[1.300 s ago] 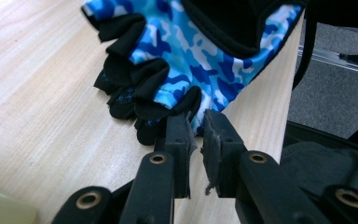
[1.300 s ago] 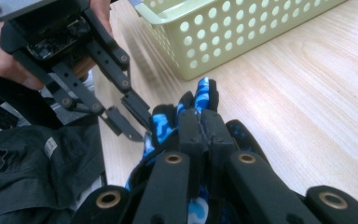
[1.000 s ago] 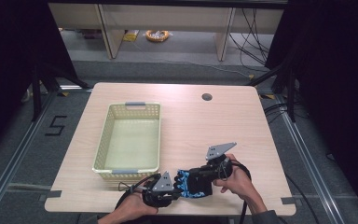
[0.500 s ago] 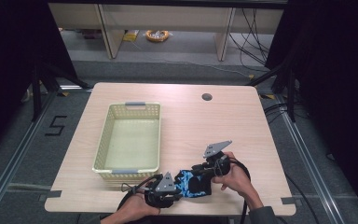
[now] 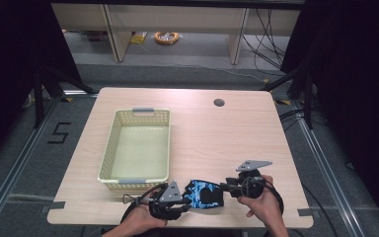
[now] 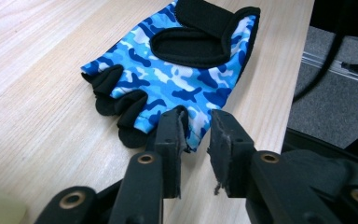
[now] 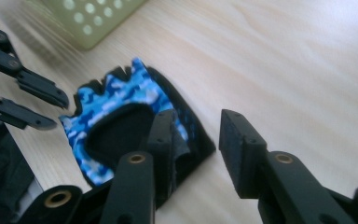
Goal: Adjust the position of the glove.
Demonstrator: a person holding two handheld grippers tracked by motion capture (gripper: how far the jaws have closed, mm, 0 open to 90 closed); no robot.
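At the near edge of the worktop [image 5: 237, 133] a blue camouflage fingerless glove [image 5: 205, 193] lies flat on the pale wood, between the two grippers, with nothing lying on it. Just beyond it, to the left, stands a pale yellow perforated basket [image 5: 109, 148] with grey handles, close to the glove but apart from it. Farther back, near the far edge, a small dark round hole [image 5: 219, 102] sits in the wood. Past the worktop the grey floor carries cables, a yellow coil [image 5: 167, 37] and the legs of another light bench, with black curtains on both sides. The left gripper [image 6: 196, 135] has its jaws slightly parted and they have just been opening; the glove's finger end lies at their tips, one pad touching its edge, without being pinched. The right gripper [image 7: 198, 135] has its jaws spread wider, also just opening; the glove's black cuff lies beside its left jaw, and the gap between the jaws shows bare wood.
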